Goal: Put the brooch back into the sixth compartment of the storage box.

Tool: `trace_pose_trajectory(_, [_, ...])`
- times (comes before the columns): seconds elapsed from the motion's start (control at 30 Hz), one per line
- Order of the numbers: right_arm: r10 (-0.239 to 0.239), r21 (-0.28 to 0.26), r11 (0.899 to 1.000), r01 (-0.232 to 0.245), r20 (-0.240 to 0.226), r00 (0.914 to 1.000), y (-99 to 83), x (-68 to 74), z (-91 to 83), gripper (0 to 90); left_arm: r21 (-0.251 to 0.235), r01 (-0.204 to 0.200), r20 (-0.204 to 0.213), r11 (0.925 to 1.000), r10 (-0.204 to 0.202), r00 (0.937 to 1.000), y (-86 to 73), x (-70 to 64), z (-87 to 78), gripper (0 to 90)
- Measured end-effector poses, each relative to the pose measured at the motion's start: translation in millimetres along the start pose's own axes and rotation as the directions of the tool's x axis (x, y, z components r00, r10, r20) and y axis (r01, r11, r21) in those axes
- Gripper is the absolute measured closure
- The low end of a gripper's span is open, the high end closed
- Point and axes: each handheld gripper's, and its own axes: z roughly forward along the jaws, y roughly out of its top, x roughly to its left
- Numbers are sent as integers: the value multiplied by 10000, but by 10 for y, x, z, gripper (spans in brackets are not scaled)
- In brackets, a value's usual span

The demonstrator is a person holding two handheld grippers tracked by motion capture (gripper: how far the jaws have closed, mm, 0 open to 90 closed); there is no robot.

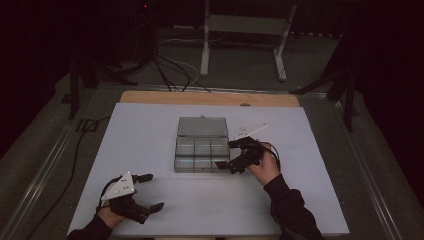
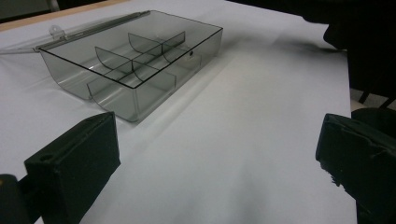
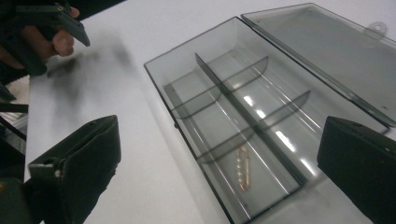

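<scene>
a clear compartment box (image 1: 201, 147) lies open mid-table on the white sheet (image 1: 150, 145), a gold pin (image 3: 242, 168) in one end compartment. the right gripper (image 1: 234, 156) hovers at its right edge, jaws apart and empty; the left gripper (image 1: 151, 192), jaws apart, rests near the front-left.

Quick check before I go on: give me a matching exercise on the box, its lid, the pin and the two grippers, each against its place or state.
Things:
1. clear smoky plastic compartment box
2. flat hinged lid
3. gold pin with small pearls
4. left gripper
5. right gripper

Places or states:
A. lies inside one compartment
B. open, at the box's right edge
C. folded back flat on the table
D. open, over bare white table near the front edge
E. sits mid-table, divided into six cells

Pairs: 1-E, 2-C, 3-A, 4-D, 5-B
</scene>
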Motion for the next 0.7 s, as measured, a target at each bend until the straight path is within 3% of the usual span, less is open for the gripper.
trace_pose_trajectory(0.4, [-33,-276,9996,45,443,9990,-135,-38,-354,0,11,42,-6,10000,-42,10000,-6,7,1,11])
trace_pose_trajectory(0.7, [172,-300,9994,-152,689,9975,-404,-75,-571,0,31,44,-26,10000,-44,10000,-10,5,-4,11])
